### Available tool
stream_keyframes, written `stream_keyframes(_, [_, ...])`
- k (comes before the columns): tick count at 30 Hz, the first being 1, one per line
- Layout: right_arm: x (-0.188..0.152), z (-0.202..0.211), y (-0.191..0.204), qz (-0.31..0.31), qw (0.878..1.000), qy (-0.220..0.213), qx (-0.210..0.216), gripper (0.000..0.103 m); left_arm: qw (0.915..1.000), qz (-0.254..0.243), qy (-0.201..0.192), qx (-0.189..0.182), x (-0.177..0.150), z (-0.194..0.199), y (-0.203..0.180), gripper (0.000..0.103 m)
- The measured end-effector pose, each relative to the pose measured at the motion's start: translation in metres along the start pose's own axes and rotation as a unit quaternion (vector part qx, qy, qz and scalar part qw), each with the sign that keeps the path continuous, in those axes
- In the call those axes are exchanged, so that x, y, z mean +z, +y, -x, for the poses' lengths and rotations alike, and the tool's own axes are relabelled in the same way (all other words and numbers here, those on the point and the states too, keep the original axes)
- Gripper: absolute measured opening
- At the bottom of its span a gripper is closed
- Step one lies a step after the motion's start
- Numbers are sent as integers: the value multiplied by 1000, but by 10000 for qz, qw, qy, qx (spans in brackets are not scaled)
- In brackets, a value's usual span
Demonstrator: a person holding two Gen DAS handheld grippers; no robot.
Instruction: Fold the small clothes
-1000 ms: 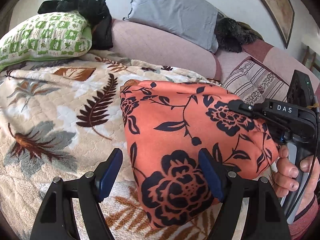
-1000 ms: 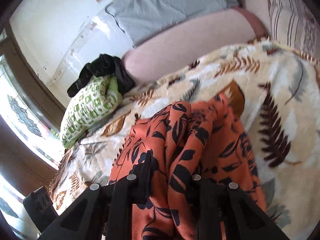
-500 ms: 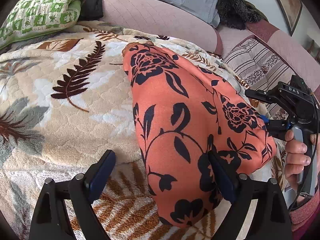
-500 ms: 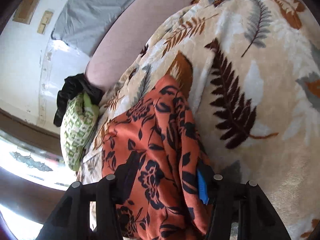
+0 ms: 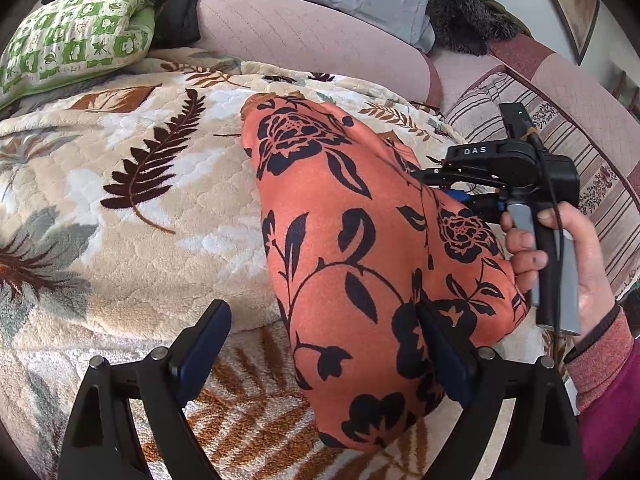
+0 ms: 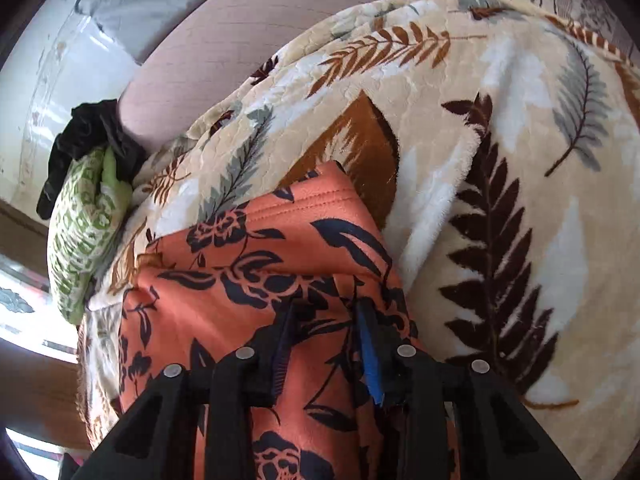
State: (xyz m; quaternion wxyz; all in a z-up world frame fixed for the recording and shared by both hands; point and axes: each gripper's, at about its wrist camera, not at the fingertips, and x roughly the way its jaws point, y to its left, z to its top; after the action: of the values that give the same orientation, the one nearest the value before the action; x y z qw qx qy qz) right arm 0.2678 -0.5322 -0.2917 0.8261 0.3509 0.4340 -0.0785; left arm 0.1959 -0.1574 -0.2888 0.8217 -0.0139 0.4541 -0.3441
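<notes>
left wrist view shows one orange floral garment [image 5: 360, 248] lying on one leaf-print blanket [image 5: 120, 208], with the left gripper [image 5: 320, 340] spread wide and released, and the right gripper [image 5: 448, 184] at the cloth's far edge in a hand [image 5: 576, 264]; right wrist view alone shows its fingers [image 6: 370, 356], just closing, straddling the fabric, though whether they pinch it i cannot tell; one green pillow [image 5: 76, 40]
</notes>
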Motion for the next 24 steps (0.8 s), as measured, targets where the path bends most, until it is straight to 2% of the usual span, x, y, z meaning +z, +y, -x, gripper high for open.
stream_keyframes(2, [3, 8, 4, 94, 9999, -85, -34, 35, 9998, -69, -162, -34, 3, 8, -2, 93])
stream_keyframes(3, [3, 17, 8, 99, 9996, -269, 39, 37, 9995, -75, -316, -57, 6, 15, -2, 93])
stream_keyframes(5, [2, 31, 22, 318, 9980, -484, 262, 37, 9975, 1, -689, -141, 14, 31, 0, 93])
stream_keyframes(7, [-2, 39, 44, 625, 9948, -388, 710, 37, 9961, 105, -872, -96, 18, 39, 4, 93])
stream_keyframes(9, [-8, 40, 74, 955, 9894, -271, 1063, 37, 9975, 110, -690, 141, 19, 30, 8, 93])
stream_keyframes(11, [-13, 25, 99, 1103, 9879, 31, 1086, 37, 9984, 70, -250, 511, 14, 11, 12, 94])
stream_keyframes(13, [-15, -11, 116, 1108, 9887, 562, 842, 37, 9988, 288, -15, 407, 7, 1, 22, 94])
stream_keyframes(15, [-11, -56, 120, 934, 9906, 870, 501, 37, 9981, 559, 57, 263, 6, 0, 31, 95])
stream_keyframes(16, [-9, -77, 119, 912, 9901, 991, 401, 36, 9982, 505, 50, 313, 7, 0, 31, 95])
stream_keyframes(17, [-6, -84, 119, 902, 9905, 946, 424, 36, 9983, 416, 24, 398, 7, 1, 30, 95])
stream_keyframes(20, [3, -70, 123, 761, 9931, 779, 445, 36, 9988, 380, 30, 312, 7, 1, 30, 96])
stream_keyframes(24, [-5, -14, 104, 748, 9939, 363, 727, 36, 9990, 257, -32, 370, 9, 7, 25, 96])
